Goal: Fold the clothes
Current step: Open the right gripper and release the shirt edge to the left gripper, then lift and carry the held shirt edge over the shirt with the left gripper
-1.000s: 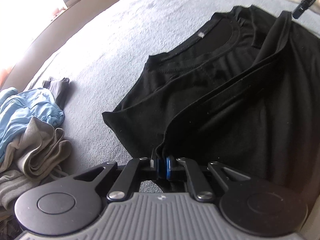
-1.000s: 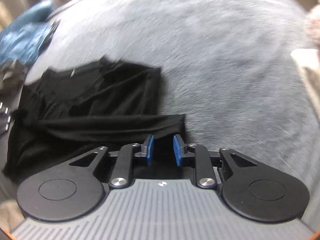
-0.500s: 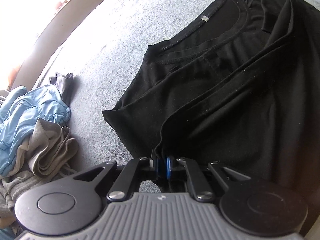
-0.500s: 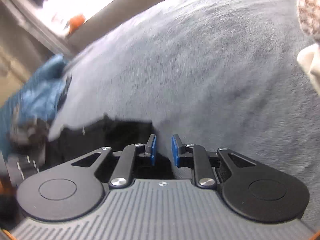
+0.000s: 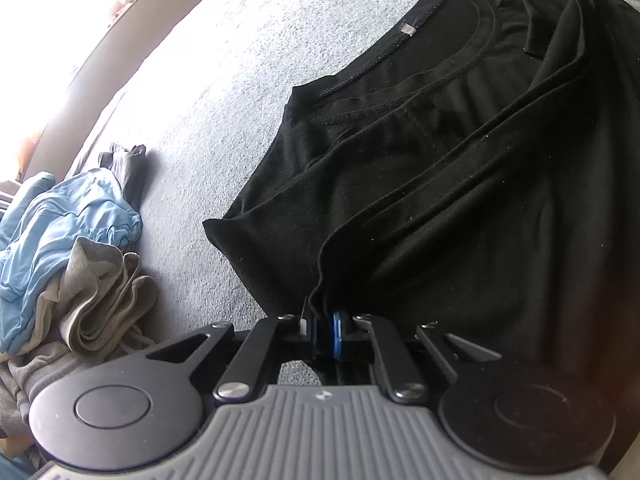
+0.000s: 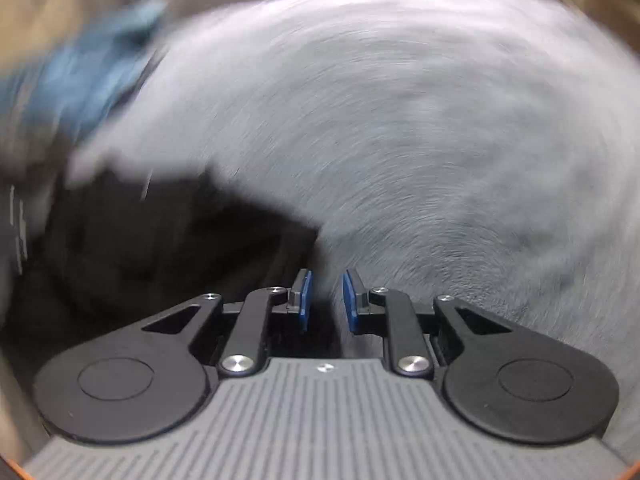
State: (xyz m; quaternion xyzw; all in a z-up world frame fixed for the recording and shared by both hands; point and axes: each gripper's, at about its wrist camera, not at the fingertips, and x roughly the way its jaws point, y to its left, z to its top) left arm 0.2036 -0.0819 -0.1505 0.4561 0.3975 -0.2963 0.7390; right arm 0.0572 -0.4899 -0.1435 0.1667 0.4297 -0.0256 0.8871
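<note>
Black T-shirt (image 5: 460, 168) lay spread on the grey carpeted floor (image 5: 224, 92), collar with its label toward the far side, 1 long fold of fabric running across the body; left tool (image 5: 324, 334) was clamped on the near hem edge, blue pads together with cloth pinched between them; right tool (image 6: 325, 300) stood slightly apart with nothing visibly pressed between its pads, at the shirt's edge (image 6: 168, 248) where black cloth met carpet; right view was heavily motion-blurred, so contact with the fabric could not be confirmed. A pile of unfolded clothes (image 5: 72, 248), light blue and grey, sat to the left, well apart from the shirt. Judged step: 1 side fold in hand, the right tool empty. Risks: with only 1 corner held, a pull by the left tool could drag the whole shirt over the carpet and skew the fold; thin cloth could slip from the pads; a blurred, fast right approach could pinch 2 layers or miss the edge.
</note>
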